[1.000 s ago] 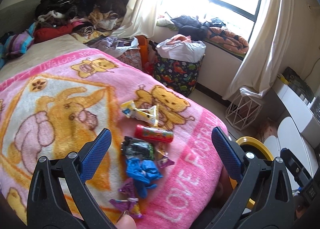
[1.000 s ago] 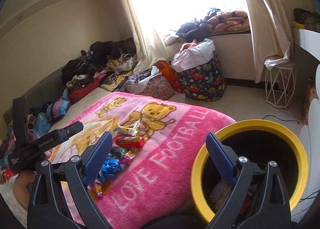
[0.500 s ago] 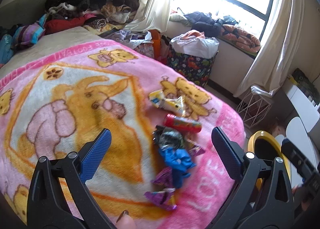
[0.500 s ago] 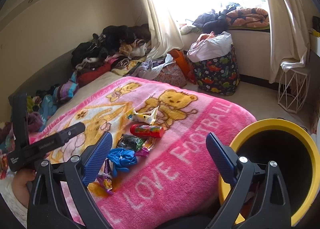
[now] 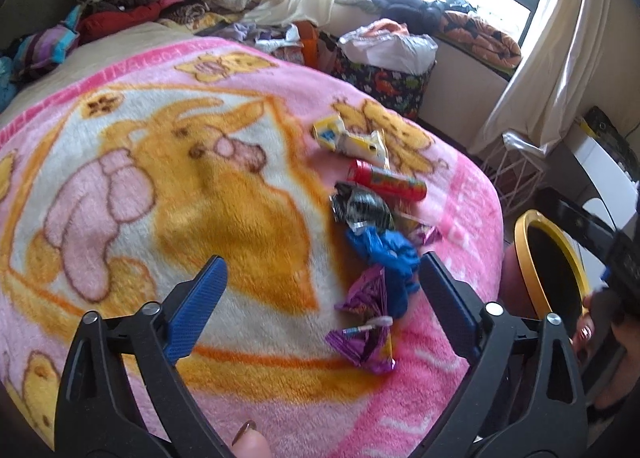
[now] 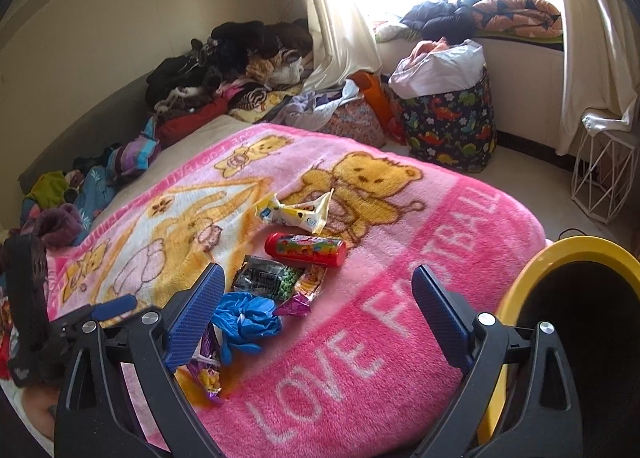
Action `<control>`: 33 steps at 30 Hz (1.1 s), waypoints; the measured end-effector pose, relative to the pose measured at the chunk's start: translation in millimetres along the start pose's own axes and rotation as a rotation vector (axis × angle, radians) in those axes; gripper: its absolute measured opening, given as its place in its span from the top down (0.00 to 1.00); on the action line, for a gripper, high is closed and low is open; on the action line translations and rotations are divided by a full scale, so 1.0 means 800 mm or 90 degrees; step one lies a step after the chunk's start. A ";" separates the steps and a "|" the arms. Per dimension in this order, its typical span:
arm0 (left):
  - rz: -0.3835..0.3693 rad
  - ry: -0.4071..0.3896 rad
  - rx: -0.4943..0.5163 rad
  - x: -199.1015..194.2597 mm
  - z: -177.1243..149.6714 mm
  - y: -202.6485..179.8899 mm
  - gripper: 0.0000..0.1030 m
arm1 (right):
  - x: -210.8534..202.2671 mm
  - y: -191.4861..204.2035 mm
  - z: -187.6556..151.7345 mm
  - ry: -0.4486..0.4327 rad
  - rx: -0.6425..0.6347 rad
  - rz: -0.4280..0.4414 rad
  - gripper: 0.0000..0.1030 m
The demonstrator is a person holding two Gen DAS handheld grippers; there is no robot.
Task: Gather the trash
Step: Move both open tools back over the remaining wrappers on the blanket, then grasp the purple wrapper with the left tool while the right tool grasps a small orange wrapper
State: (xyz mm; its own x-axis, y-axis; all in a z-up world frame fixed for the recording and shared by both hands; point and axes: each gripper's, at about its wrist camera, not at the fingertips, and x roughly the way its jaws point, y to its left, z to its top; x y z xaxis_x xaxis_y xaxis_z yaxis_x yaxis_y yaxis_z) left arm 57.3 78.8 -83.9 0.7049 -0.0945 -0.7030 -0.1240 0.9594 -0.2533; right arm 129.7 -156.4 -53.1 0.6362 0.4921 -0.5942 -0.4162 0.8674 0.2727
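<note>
Trash lies in a loose pile on the pink blanket (image 5: pixel 120 162): a yellow-white wrapper (image 5: pixel 352 140), a red tube (image 5: pixel 386 181), a black wrapper (image 5: pixel 362 208), a crumpled blue glove (image 5: pixel 386 254) and purple wrappers (image 5: pixel 366 338). The same pile shows in the right wrist view: wrapper (image 6: pixel 296 212), tube (image 6: pixel 306 249), glove (image 6: pixel 246 318). A yellow-rimmed bin (image 6: pixel 580 270) stands by the bed's right side. My left gripper (image 5: pixel 320 306) is open and empty above the blanket, left of the purple wrappers. My right gripper (image 6: pixel 316 318) is open and empty, hovering near the pile.
Piled clothes (image 6: pixel 232 62) lie at the bed's far end. A dinosaur-print hamper (image 6: pixel 448 118) and a white wire stool (image 6: pixel 604 174) stand on the floor by the window. The left gripper (image 6: pixel 60 322) shows at the right view's left edge.
Both grippers have moved left over the bed. The trash pile has shifted right in the left view and toward the centre in the right view. The bin has slid to the right edge.
</note>
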 end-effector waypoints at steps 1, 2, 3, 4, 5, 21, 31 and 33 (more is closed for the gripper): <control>-0.006 0.007 -0.001 0.003 -0.004 0.000 0.18 | 0.007 0.001 0.000 0.005 -0.004 0.001 0.11; -0.010 0.014 0.000 0.005 -0.007 -0.001 0.19 | 0.011 0.002 0.000 0.009 -0.005 0.002 0.11; -0.015 0.022 0.001 0.009 -0.010 -0.002 0.21 | 0.018 0.004 0.000 0.017 -0.004 0.004 0.11; -0.021 0.030 0.002 0.012 -0.014 -0.003 0.22 | 0.024 0.005 0.000 0.023 -0.002 0.009 0.11; -0.024 0.036 0.001 0.015 -0.017 -0.003 0.23 | 0.031 0.006 -0.001 0.030 -0.002 0.010 0.12; -0.047 0.110 0.006 0.054 -0.052 -0.018 0.36 | 0.133 0.008 -0.026 0.155 0.008 0.008 0.42; -0.041 0.111 -0.003 0.059 -0.054 -0.012 0.49 | 0.136 -0.003 -0.040 0.176 0.023 0.031 0.73; -0.040 0.111 -0.004 0.059 -0.054 -0.011 0.51 | 0.131 -0.007 -0.043 0.174 0.033 0.035 0.74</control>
State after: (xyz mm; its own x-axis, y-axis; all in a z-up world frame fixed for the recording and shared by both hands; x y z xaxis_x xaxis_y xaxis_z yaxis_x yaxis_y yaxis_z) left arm 61.7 54.5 -143.5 0.5795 -0.1990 -0.7903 -0.0887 0.9486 -0.3039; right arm 176.3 -112.3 -142.4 0.4119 0.5065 -0.7575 -0.4068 0.8461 0.3445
